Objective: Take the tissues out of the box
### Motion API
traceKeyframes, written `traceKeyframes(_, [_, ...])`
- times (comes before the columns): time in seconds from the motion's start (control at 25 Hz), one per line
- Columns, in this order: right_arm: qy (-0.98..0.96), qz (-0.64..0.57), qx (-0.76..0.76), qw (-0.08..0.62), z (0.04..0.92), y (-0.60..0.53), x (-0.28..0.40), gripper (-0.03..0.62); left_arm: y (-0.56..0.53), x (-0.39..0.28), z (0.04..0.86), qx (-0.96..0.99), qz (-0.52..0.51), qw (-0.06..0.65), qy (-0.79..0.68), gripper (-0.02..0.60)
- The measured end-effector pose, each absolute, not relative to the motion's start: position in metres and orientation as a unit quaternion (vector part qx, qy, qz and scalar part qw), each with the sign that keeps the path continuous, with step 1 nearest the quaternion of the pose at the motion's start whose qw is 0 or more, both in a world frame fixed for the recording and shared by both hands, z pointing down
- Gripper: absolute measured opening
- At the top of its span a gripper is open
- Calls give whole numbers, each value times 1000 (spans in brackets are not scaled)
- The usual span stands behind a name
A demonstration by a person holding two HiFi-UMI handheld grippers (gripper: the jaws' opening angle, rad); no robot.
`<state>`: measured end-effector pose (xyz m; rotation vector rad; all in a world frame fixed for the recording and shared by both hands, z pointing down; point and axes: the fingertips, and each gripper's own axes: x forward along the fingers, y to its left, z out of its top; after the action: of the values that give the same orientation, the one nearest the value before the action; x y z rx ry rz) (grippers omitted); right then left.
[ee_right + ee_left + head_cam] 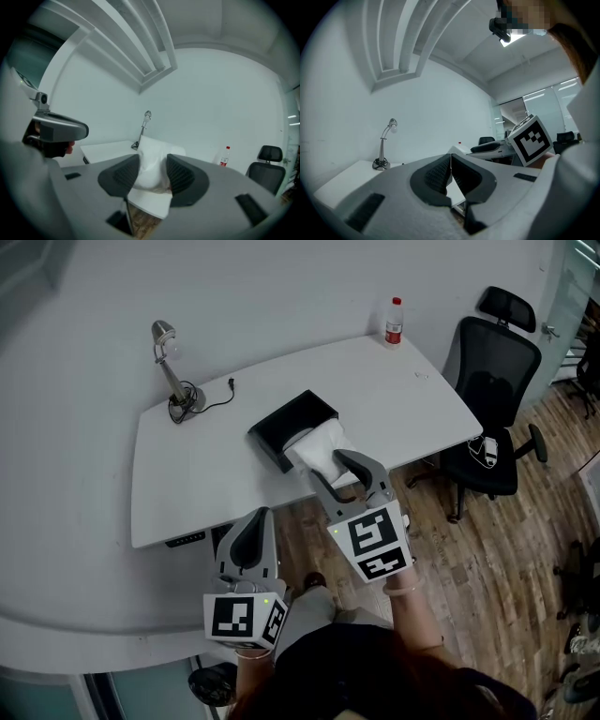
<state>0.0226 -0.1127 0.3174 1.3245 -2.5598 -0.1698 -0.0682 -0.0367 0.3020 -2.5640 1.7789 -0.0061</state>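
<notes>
The right gripper (pixel 153 174) has its 2 fingers clenched on a soft white bundle of tissues (pixel 317 444), which sticks out of the near end of the open black rectangular box (pixel 286 420) on the white bench (pixel 187 484). The left gripper (pixel 451 163), fingers pressed together on nothing, hangs off the bench's near edge, to the left.
</notes>
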Motion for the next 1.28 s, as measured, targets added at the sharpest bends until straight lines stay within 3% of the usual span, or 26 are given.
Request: traceKeyframes(1.28, [-893,-63,444,39,285,-7,68,189,36,-28,293,-825,-5,42,564,26])
